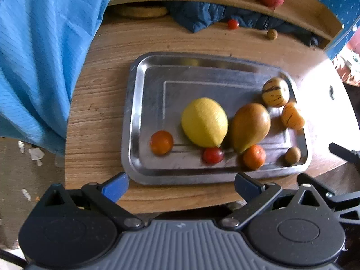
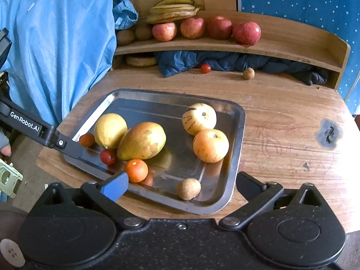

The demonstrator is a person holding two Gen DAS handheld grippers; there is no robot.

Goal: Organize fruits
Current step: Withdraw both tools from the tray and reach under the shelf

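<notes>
A steel tray (image 1: 135, 103) (image 2: 238, 135) lies on the wooden table. It holds a yellow lemon (image 1: 203, 122) (image 2: 110, 130), a mango (image 1: 249, 126) (image 2: 141, 140), two striped melons (image 1: 275, 92) (image 2: 199, 118), two orange tomatoes (image 1: 161, 142) (image 2: 136, 170), a red cherry tomato (image 1: 212, 155) (image 2: 108, 156) and a small brown fruit (image 1: 292, 155) (image 2: 188, 188). My left gripper (image 1: 182, 185) hangs open over the tray's near rim, holding nothing. My right gripper (image 2: 181, 184) is open above the tray's near corner, with the brown fruit lying just beyond its fingers, untouched.
A curved wooden shelf (image 2: 281, 45) at the back carries red apples (image 2: 246, 32), bananas (image 2: 173, 9) and kiwis (image 2: 144, 32). Dark cloth (image 2: 225, 61) is bunched under it. A loose cherry tomato (image 2: 205, 68) and a brown fruit (image 2: 248, 73) sit nearby. Blue fabric (image 2: 56, 45) hangs at left.
</notes>
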